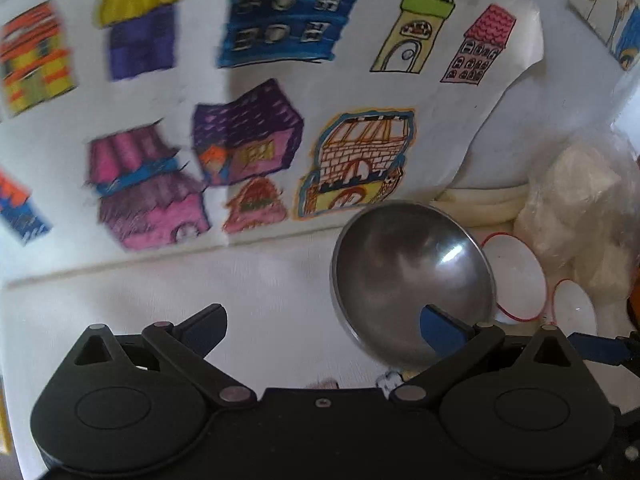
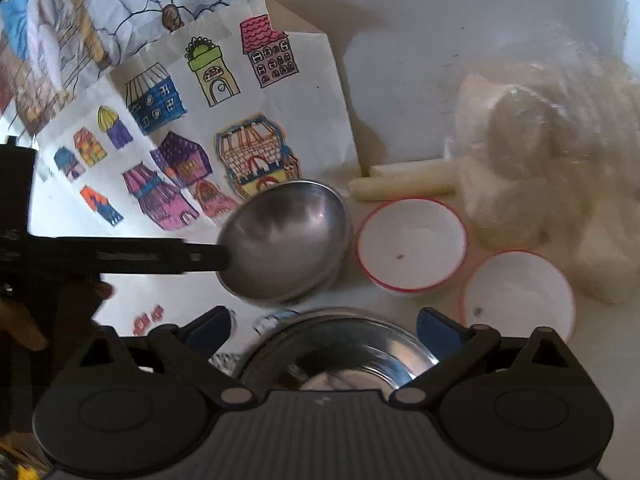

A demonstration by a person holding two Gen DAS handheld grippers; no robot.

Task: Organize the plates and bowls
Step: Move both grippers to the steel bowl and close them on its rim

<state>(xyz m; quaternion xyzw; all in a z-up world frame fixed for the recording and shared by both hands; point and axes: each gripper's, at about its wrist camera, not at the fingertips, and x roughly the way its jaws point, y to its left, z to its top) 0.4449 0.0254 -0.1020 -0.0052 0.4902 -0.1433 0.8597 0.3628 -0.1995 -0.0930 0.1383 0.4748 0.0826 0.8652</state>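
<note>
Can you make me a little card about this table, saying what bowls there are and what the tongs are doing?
Steel bowl: tilted, in front of the houses drawing
White bowls: two, red rims, second one nearer the camera
Left tongs: open, one finger at the steel bowl's rim
Right tongs: open, over a second shiny bowl
Behind: two pale sticks
</note>
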